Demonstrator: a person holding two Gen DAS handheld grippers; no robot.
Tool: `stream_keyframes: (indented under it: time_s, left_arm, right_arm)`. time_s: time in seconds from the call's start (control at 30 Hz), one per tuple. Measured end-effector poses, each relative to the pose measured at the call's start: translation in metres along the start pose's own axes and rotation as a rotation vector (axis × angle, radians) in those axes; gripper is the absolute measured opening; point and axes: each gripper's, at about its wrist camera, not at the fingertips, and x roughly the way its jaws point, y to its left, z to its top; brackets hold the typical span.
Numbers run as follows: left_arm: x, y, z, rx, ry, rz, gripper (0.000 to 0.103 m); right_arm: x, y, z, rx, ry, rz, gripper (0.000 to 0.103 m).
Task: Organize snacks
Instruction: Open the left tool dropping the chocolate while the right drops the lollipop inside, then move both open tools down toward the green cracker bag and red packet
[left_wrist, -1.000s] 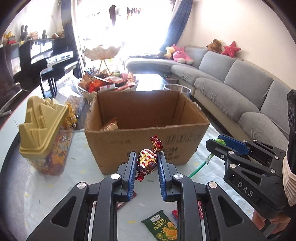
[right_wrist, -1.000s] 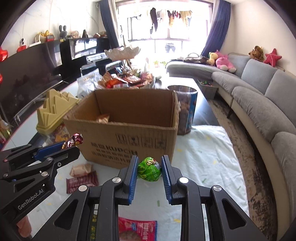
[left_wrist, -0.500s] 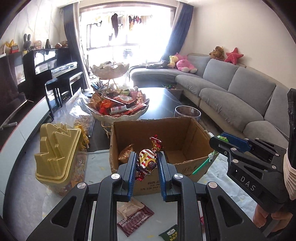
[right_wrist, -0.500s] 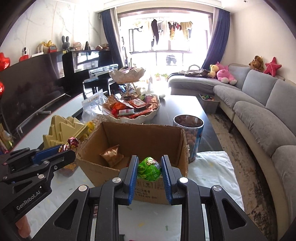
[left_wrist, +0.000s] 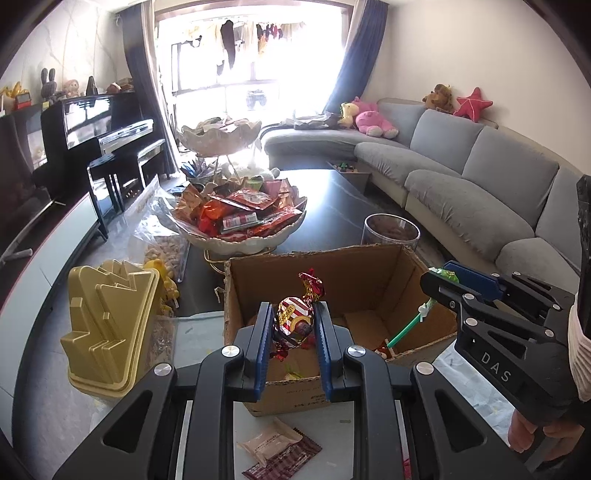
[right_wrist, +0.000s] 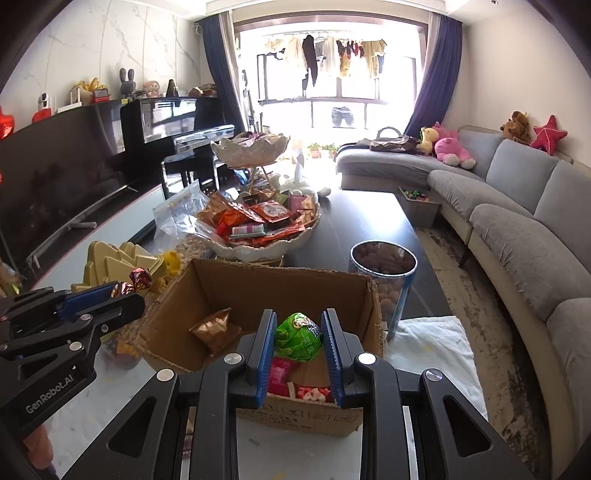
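An open cardboard box (left_wrist: 373, 273) (right_wrist: 258, 284) stands on the table with a few snacks inside. My left gripper (left_wrist: 293, 323) is shut on a red-and-gold foil candy (left_wrist: 295, 319) and holds it above the box's near side; it shows at the left in the right wrist view (right_wrist: 122, 291). My right gripper (right_wrist: 299, 338) is shut on a green lollipop (right_wrist: 299, 338) over the box's near edge. In the left wrist view the right gripper (left_wrist: 439, 275) is at the right with the lollipop's green stick (left_wrist: 406, 326) hanging over the box.
A gold-lidded jar (left_wrist: 110, 325) stands left of the box. A white bowl of snack packets (left_wrist: 243, 221) and a glass jar (right_wrist: 382, 273) stand behind it. Two packets (left_wrist: 280, 448) lie on the table in front. A grey sofa (left_wrist: 480, 192) runs along the right.
Both grippers have risen and moved forward, from in front of the box to above its open top, each still holding its sweet. The box's inside now shows.
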Motion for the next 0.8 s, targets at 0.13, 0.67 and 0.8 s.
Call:
stream_keyframes:
  time_s: [0.13,0.67,0.8]
  left_arm:
    - [0.016,0.001,0.003,-0.006,0.023,0.0,0.023]
    - [-0.022,-0.017,-0.034,-0.014,-0.027,0.073,0.066]
    - [-0.032,-0.026,-0.051,-0.012,-0.01,0.061,0.067]
  right_arm:
    - [0.013,-0.003,0.005,0.001,0.011,0.001,0.027]
    - [-0.011,-0.019,-0.025,-0.011,-0.014,0.006,0.063]
    - [-0.027,-0.021,-0.04,-0.025,-0.013,0.025,0.065]
